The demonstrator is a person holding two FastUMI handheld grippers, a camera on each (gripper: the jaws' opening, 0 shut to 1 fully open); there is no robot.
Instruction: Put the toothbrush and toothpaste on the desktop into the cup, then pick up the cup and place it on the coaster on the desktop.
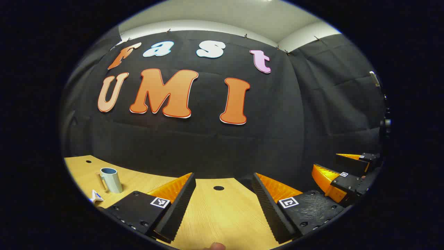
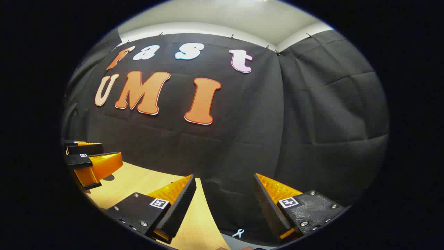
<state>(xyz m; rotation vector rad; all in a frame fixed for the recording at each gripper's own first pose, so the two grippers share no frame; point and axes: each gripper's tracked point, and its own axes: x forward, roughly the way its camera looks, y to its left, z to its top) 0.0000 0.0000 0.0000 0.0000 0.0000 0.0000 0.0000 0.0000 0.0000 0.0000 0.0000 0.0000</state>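
Observation:
In the left gripper view a pale blue-grey cup (image 1: 111,180) with a handle stands upright on the wooden desktop (image 1: 222,211) at the far left. A small white and blue tip (image 1: 96,197), perhaps the toothpaste tube's end, lies just in front of the cup. My left gripper (image 1: 223,205) hovers open over bare wood, well to the right of the cup, nothing between its fingers. My right gripper (image 2: 223,205) is open too, over the desk's right edge. Each gripper shows at the side of the other's view: the right gripper (image 1: 341,173) and the left gripper (image 2: 92,161).
A round cable hole (image 1: 218,188) lies in the desktop ahead of the left gripper, another hole (image 1: 88,161) at the far left. The black cloth wall rises right behind the desk. A small white clip (image 2: 238,233) lies below the desk's right edge.

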